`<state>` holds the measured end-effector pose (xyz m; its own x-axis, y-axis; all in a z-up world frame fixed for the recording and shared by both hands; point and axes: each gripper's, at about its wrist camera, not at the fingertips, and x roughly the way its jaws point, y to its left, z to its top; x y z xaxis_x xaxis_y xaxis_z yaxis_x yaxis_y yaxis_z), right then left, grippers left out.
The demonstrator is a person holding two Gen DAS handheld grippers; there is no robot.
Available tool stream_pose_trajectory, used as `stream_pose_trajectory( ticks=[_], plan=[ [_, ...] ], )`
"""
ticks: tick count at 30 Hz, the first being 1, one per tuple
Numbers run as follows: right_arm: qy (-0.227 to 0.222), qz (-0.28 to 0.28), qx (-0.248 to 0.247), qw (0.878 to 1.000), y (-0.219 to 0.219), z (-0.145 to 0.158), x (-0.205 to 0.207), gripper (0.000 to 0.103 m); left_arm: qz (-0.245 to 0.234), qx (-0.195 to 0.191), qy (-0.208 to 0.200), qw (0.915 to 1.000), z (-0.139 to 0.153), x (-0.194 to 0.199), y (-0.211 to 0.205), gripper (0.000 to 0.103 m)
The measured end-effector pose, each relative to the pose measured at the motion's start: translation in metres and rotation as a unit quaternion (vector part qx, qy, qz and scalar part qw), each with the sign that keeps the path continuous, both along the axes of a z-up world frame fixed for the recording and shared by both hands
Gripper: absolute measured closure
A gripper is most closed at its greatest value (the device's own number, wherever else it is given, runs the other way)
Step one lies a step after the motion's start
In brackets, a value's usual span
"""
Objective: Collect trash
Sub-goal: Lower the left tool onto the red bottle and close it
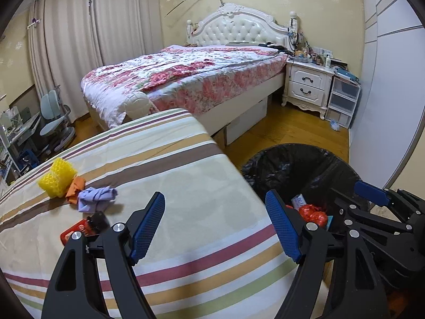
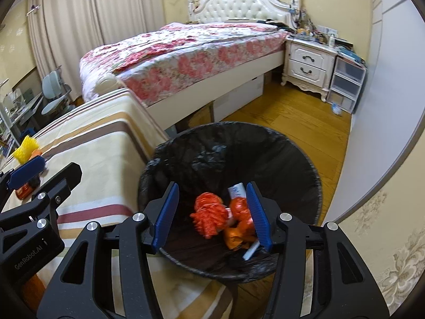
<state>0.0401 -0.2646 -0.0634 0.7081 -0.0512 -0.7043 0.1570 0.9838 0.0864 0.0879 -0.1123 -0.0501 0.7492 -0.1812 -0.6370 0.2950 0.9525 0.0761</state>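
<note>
The left gripper (image 1: 215,226) hung over the striped worktop (image 1: 186,186), jaws wide and empty; the purple wad (image 1: 95,198) and yellow mesh (image 1: 57,176) lay at ten o'clock. The right gripper (image 2: 212,215), jaws half-spread and empty, stood above the black-lined bin (image 2: 265,143), orange trash (image 2: 209,212) below between them.

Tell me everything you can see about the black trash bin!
The trash bin is round and open-topped, lined with a crinkly, shiny black plastic bag folded over its rim. It stands upright on the wooden floor, close beside the striped cloth surface. Inside lie an orange mesh bundle, crumpled orange-red wrappers and white paper pieces. The right claw hangs open over it, holding nothing.
</note>
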Motion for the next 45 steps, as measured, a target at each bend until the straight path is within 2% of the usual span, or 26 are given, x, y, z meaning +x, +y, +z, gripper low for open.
stream_pose_trajectory(
  ticks=[6, 12, 15, 18, 19, 22, 31, 35, 39, 45],
  plan=[
    [0.002, 0.043, 0.012, 0.999, 0.041, 0.003, 0.001, 0.051, 0.06, 0.007, 0.002, 0.9982, -0.001, -0.001, 0.055, 0.027],
    [0.006, 0.098, 0.007, 0.995, 0.09, 0.005, 0.002, 0.05, 0.111, -0.002, 0.016, 0.9937, -0.005, -0.003, 0.102, 0.027],
    [0.015, 0.125, -0.007, 0.992, 0.115, 0.004, 0.005, 0.045, 0.122, -0.005, 0.023, 0.9923, -0.007, -0.005, 0.117, 0.027],
    [0.048, 0.141, -0.023, 0.989, 0.135, -0.004, 0.018, 0.042, 0.124, -0.014, 0.031, 0.9917, -0.009, -0.005, 0.125, 0.027],
    [0.047, 0.14, -0.024, 0.989, 0.137, -0.003, 0.02, 0.038, 0.124, -0.017, 0.033, 0.9916, -0.009, -0.004, 0.127, 0.027],
    [0.05, 0.138, -0.023, 0.989, 0.141, -0.004, 0.027, 0.034, 0.121, -0.019, 0.039, 0.9918, -0.01, 0.0, 0.13, 0.027],
    [0.051, 0.137, -0.021, 0.989, 0.143, -0.005, 0.03, 0.031, 0.11, 0.004, 0.051, 0.9926, -0.014, 0.019, 0.133, 0.027],
    [0.051, 0.137, -0.02, 0.989, 0.143, -0.005, 0.031, 0.03, 0.101, -0.008, 0.087, 0.991, -0.02, 0.031, 0.14, 0.027],
    [0.051, 0.137, -0.02, 0.989, 0.143, -0.005, 0.031, 0.03, 0.092, -0.02, 0.106, 0.9898, -0.024, 0.03, 0.144, 0.045],
    [0.049, 0.138, -0.02, 0.989, 0.144, -0.004, 0.034, 0.029, 0.084, -0.01, 0.096, 0.9917, -0.024, 0.017, 0.145, 0.047]
  ],
)
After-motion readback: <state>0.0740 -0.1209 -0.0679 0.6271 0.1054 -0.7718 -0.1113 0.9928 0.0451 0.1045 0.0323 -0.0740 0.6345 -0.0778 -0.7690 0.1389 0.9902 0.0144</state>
